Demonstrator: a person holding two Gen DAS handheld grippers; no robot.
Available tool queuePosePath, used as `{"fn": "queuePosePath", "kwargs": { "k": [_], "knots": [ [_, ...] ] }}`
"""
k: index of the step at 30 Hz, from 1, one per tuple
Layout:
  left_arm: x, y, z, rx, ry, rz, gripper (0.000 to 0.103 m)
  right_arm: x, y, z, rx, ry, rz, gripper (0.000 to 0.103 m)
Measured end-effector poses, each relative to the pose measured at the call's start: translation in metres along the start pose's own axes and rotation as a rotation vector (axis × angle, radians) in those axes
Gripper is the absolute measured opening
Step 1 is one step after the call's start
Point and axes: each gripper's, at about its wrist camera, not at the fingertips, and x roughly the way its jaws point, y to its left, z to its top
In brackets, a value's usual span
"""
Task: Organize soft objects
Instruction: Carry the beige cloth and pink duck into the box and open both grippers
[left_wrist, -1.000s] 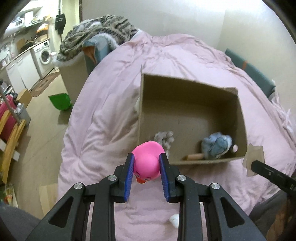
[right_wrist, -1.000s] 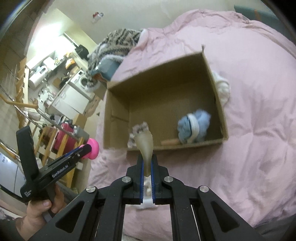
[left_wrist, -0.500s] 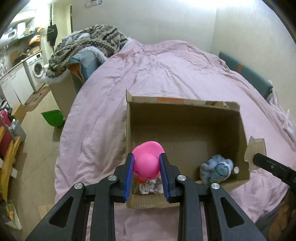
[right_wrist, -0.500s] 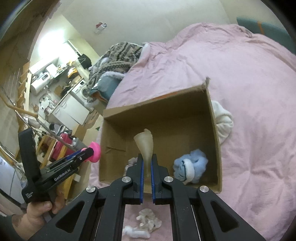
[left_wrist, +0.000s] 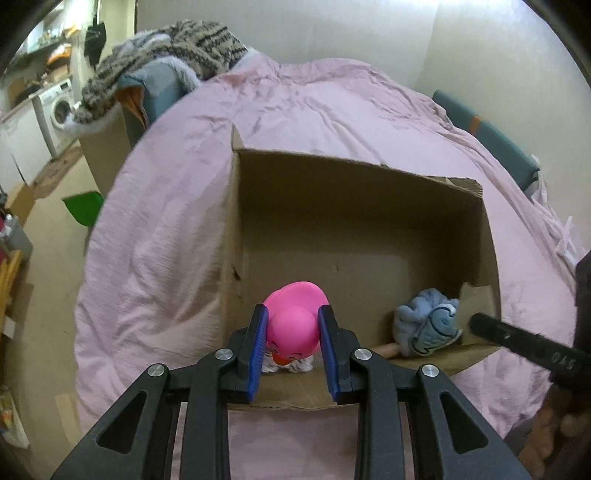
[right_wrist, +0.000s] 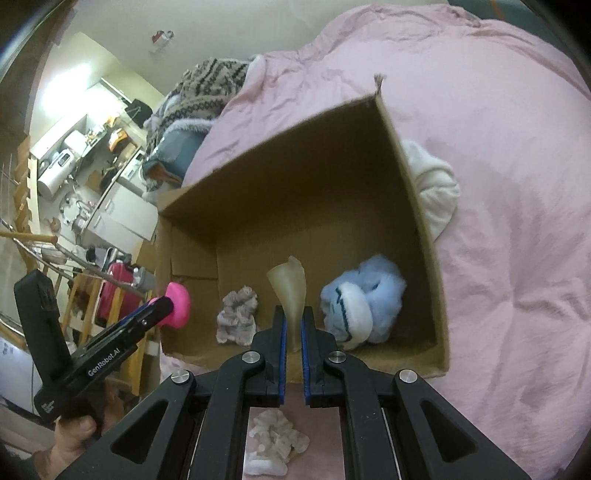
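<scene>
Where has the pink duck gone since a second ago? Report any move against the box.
Yes. The pink duck, short of the cardboard box's near wall before, now hangs over its inside.

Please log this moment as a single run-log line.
left hand-held gripper: shut on pink duck | right hand-held gripper: shut on beige cone | both over cardboard box

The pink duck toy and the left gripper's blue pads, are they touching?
Touching. In the left wrist view, both blue pads of the left gripper press against the sides of the pink duck toy, with no gap visible on either side.
</scene>
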Motion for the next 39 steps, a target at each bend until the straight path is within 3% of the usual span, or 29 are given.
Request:
{"fn": "queuePosePath", "kwargs": {
  "k": [16,30,36,39],
  "knots": [
    [0.004,-0.015,-0.008,0.045,0.008,-0.035,0.025,0.014,0.010,-0.008,-0.043,0.090,0.008,0.008],
    [0.001,-0.022,-0.009,0.077,-0.012,-0.024,0.025,0.015,0.014,-0.010,-0.061,0.093,-0.003,0.009],
    [0.002,-0.023,-0.010,0.086,-0.013,-0.017,0.025,0.014,0.015,-0.009,-0.061,0.081,0.003,0.020],
    [0.002,-0.024,-0.011,0.094,-0.016,-0.006,0.025,0.014,0.014,-0.009,-0.058,0.080,0.015,0.021]
  ]
}}
